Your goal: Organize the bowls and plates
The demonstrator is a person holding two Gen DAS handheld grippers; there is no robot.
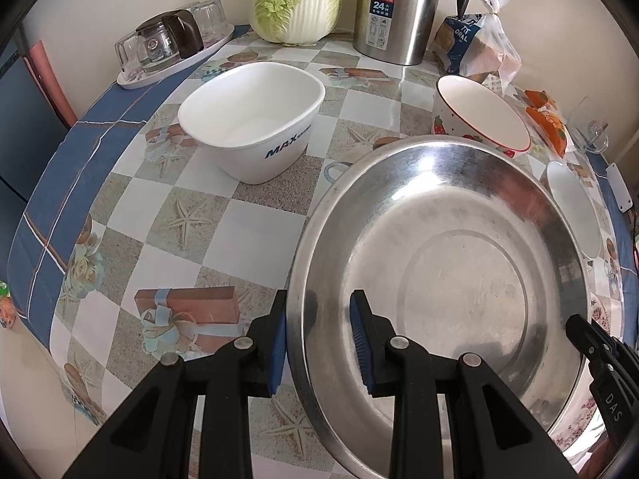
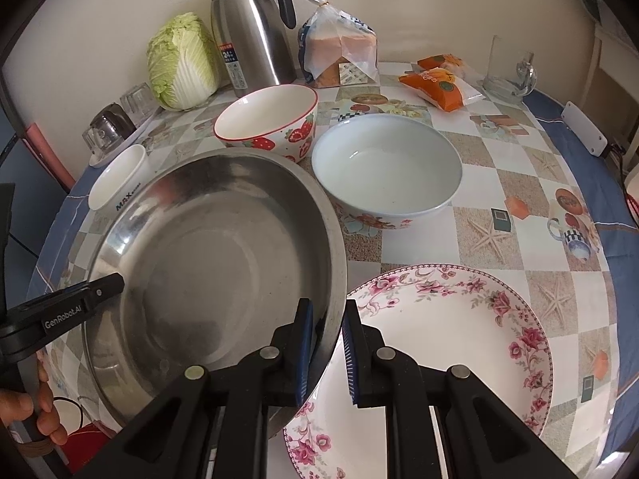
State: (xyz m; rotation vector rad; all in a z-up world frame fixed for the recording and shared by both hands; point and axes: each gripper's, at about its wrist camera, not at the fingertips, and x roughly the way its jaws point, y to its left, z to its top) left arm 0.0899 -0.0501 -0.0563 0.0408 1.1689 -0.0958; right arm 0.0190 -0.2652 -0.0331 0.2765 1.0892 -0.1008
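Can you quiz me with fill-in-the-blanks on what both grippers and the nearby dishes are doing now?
1. Both the left gripper and the right gripper straddle the rim of the ____ basin.
2. The basin partly overlaps the ____-patterned plate.
3. The bowl beside the kettle bears ____ prints.

Missing words: steel; flower; strawberry

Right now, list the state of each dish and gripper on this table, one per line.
Steel basin: upright, empty, gripped at both rims, overlapping the floral plate.
Left gripper: shut on the basin's rim.
Right gripper: shut on the basin's opposite rim.
Floral plate: flat, empty.
Pale bowl: upright, empty.
Strawberry bowl: upright, empty.
White square bowl: upright, empty.
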